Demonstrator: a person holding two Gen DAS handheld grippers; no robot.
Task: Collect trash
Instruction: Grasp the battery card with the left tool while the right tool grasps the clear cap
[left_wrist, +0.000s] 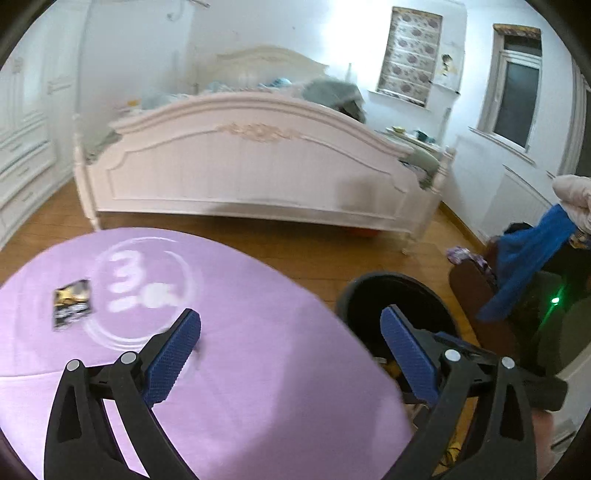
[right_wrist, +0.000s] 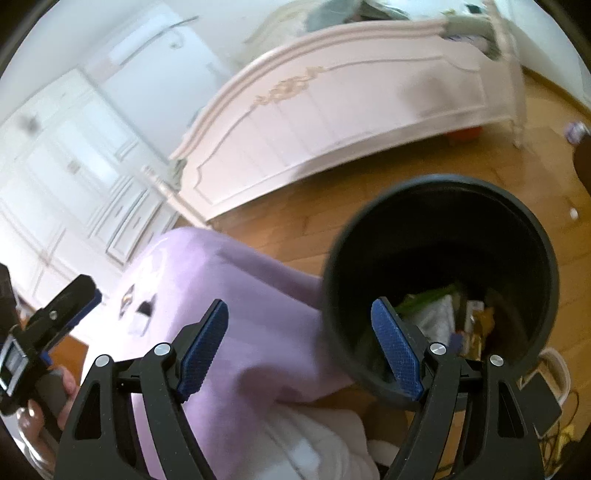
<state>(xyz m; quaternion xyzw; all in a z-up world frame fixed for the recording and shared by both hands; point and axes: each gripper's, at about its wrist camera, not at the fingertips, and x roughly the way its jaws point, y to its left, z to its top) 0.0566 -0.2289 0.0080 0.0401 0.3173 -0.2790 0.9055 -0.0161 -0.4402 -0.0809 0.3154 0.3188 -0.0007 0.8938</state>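
A dark snack wrapper (left_wrist: 72, 302) lies flat on the round table's purple cloth (left_wrist: 258, 387), to the far left of my left gripper (left_wrist: 291, 317). That gripper hangs open over the table's right edge with nothing between its blue pads. A black trash bin (left_wrist: 373, 286) stands on the floor just past its right finger. In the right wrist view the bin's rim (right_wrist: 443, 184) is close ahead and several wrappers (right_wrist: 443, 314) lie at the bottom. My right gripper (right_wrist: 301, 306) is open and empty, with its right finger over the bin's near rim and its left finger over the purple cloth (right_wrist: 240, 295).
A white bed footboard (left_wrist: 251, 177) stands across the wooden floor (left_wrist: 295, 251) behind the table. White wardrobes (right_wrist: 74, 166) line the left wall. A blue cloth (left_wrist: 528, 266) hangs over dark furniture at the right. A person's hand (right_wrist: 68, 382) holds a handle at the left edge.
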